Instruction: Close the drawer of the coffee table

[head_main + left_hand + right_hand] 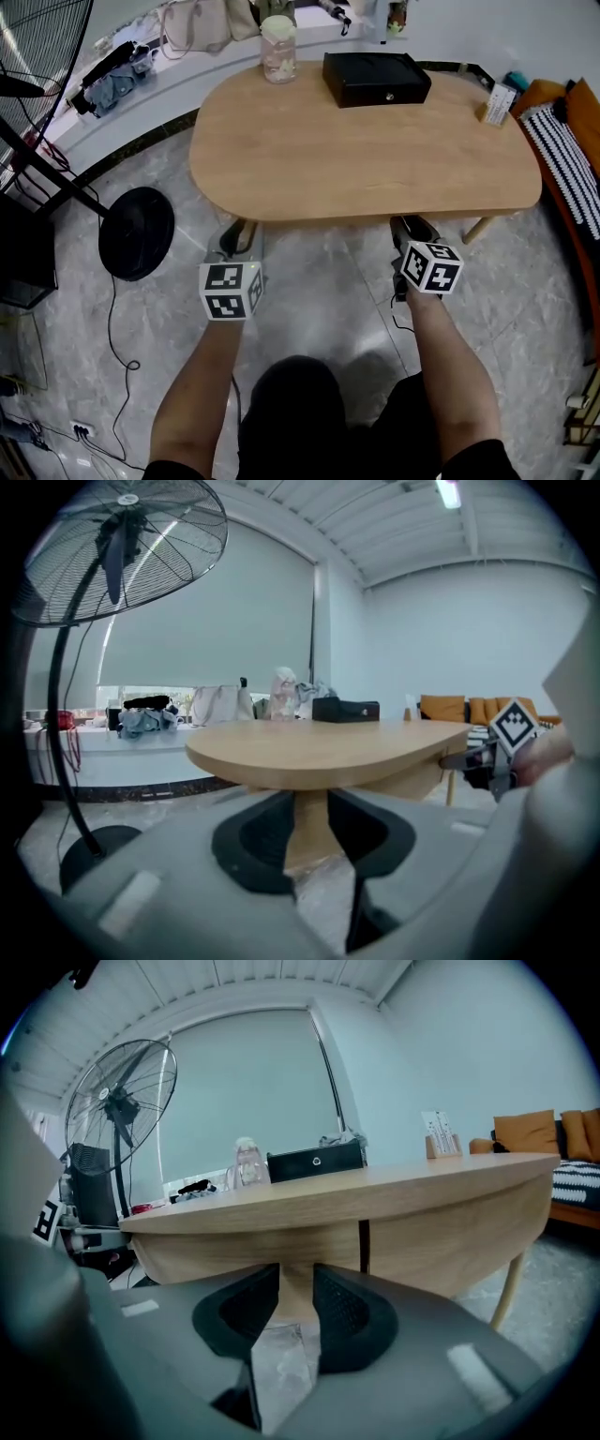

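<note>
On my left gripper the two dark pads stand apart with nothing between them, and through the gap I see only pale wood. The right gripper is the same, its jaws parted and empty. Both point at the drawer, the wooden panel tucked under the near edge of the coffee table. From the head view none of it juts past the tabletop. A dark upright seam marks its end, just to the right of my right jaws. I cannot tell whether either tip touches the panel. On the tabletop, far side, sit a jar and a black box, well apart from the grippers. A standing fan is off to my left.
</note>
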Action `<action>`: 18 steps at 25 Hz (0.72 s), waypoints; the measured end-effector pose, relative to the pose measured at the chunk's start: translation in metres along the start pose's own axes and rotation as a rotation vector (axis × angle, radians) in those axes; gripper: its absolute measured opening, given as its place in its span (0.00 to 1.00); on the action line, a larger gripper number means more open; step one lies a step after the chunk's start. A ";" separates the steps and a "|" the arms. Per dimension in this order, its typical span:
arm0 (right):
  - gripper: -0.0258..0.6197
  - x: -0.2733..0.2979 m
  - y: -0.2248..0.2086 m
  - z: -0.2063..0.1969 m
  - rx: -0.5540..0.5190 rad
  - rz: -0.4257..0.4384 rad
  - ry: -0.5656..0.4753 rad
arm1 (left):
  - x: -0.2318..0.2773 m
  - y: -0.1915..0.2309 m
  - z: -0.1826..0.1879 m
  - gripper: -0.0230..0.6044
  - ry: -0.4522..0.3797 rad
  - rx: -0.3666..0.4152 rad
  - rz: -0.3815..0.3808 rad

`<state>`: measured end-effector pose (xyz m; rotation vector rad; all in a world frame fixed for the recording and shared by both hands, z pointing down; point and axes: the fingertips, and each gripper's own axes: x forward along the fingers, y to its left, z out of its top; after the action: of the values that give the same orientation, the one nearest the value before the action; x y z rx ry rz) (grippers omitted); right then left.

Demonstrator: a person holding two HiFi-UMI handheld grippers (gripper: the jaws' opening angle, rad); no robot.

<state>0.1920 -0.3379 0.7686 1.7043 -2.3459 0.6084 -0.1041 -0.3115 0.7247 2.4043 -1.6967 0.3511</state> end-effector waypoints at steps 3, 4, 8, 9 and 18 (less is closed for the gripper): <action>0.20 0.002 -0.003 -0.001 -0.003 -0.015 -0.003 | 0.001 0.000 -0.001 0.22 -0.001 -0.002 0.001; 0.18 0.002 -0.005 -0.001 -0.008 -0.018 0.000 | 0.001 0.000 -0.001 0.22 -0.002 -0.003 0.001; 0.11 0.004 -0.009 0.001 -0.008 -0.011 0.019 | 0.001 0.001 0.000 0.21 -0.005 -0.002 0.001; 0.11 0.003 -0.009 0.000 -0.007 -0.007 0.023 | 0.001 0.001 -0.001 0.21 -0.004 -0.003 -0.001; 0.14 0.001 -0.007 -0.001 0.012 0.003 0.044 | -0.001 -0.001 -0.002 0.21 0.006 -0.031 -0.019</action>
<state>0.1982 -0.3405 0.7713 1.6753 -2.3191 0.6547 -0.1033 -0.3098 0.7259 2.3932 -1.6631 0.3267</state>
